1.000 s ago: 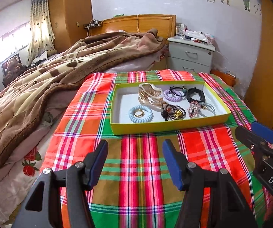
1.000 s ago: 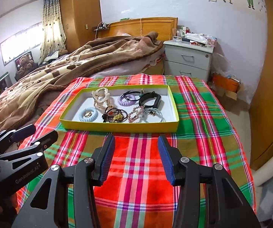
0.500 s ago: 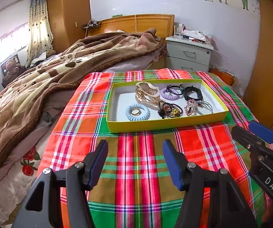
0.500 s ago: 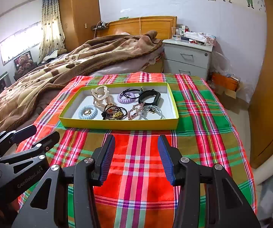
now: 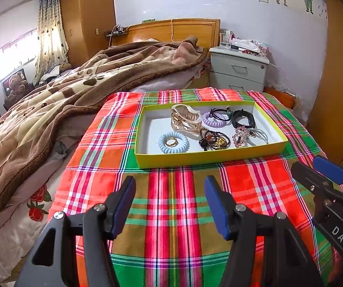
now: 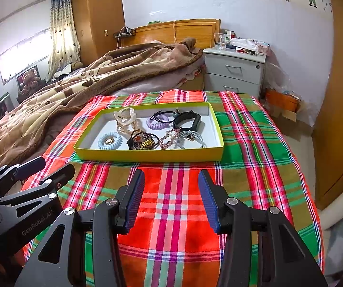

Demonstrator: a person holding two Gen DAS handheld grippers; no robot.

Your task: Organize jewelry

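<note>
A yellow tray (image 5: pixel 209 159) (image 6: pixel 147 156) lies on the plaid cloth and holds several pieces: a gold claw clip (image 5: pixel 185 119), a light-blue coil tie with a ring inside (image 5: pixel 173 142) (image 6: pixel 110 140), a purple coil tie (image 5: pixel 213 119), a black band (image 5: pixel 243 118) (image 6: pixel 187 119), dark beaded bracelets (image 5: pixel 215 140) (image 6: pixel 144 141), and a pink bead piece (image 5: pixel 240 136). My left gripper (image 5: pixel 170 203) is open and empty, hovering over the cloth in front of the tray. My right gripper (image 6: pixel 171 197) is open and empty, also short of the tray.
The plaid cloth (image 5: pixel 171 215) covers the foot of a bed. A brown blanket (image 5: pixel 51 110) is heaped to the left. A grey nightstand (image 6: pixel 236 71) stands behind, a wooden wardrobe (image 6: pixel 338 119) to the right. The bed edge drops off at right.
Both grippers have drawn back slightly from the tray; it looks a little smaller and farther. Both stay open and empty.
</note>
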